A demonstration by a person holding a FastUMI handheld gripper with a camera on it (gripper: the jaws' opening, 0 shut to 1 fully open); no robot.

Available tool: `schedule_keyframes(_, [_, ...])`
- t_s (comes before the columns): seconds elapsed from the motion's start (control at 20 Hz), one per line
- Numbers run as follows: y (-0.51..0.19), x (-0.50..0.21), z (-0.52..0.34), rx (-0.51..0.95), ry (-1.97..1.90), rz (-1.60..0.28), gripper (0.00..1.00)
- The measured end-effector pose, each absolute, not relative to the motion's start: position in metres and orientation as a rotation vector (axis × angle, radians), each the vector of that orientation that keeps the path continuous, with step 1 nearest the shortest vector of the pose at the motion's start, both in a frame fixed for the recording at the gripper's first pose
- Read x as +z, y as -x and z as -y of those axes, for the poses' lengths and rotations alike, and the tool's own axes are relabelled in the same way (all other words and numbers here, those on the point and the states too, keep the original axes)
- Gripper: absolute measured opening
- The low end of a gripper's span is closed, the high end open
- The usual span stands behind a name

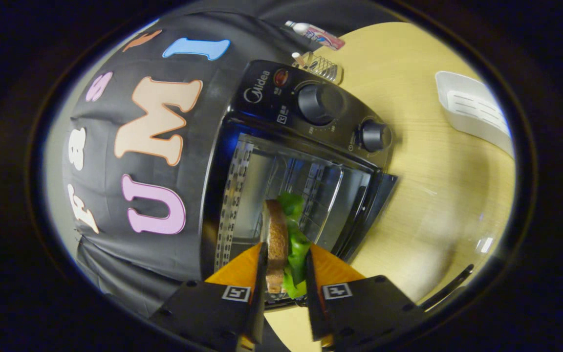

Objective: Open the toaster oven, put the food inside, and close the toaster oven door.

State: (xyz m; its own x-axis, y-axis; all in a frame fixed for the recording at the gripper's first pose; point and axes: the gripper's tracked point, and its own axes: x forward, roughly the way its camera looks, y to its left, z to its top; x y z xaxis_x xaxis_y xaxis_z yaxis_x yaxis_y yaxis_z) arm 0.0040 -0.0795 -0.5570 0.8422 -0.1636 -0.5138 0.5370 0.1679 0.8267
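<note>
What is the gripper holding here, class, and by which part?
The gripper holds a sandwich of brown bread and lettuce, pinched across its two flat faces near the lower end, in front of the open toaster oven.

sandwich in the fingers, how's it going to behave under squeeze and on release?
The sandwich, clamped between the fingers, is probably soft: a bread slice that may compress. Its lettuce sticks out loosely and could slip or shed. Held on edge before the open toaster oven, it likely tips flat once released.

Rolled fisheye on the hand-held gripper point(285, 254), seemingly close before the open toaster oven point(291, 161).
</note>
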Motion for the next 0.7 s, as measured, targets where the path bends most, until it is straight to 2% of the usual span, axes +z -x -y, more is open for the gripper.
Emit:
schedule_keyframes(0.15, [0.012,-0.557,0.076,-0.544,-1.299,-0.336,1.00])
schedule_keyframes(0.7, [0.072,-0.538,0.054,-0.493,-1.153,-0.385,1.00])
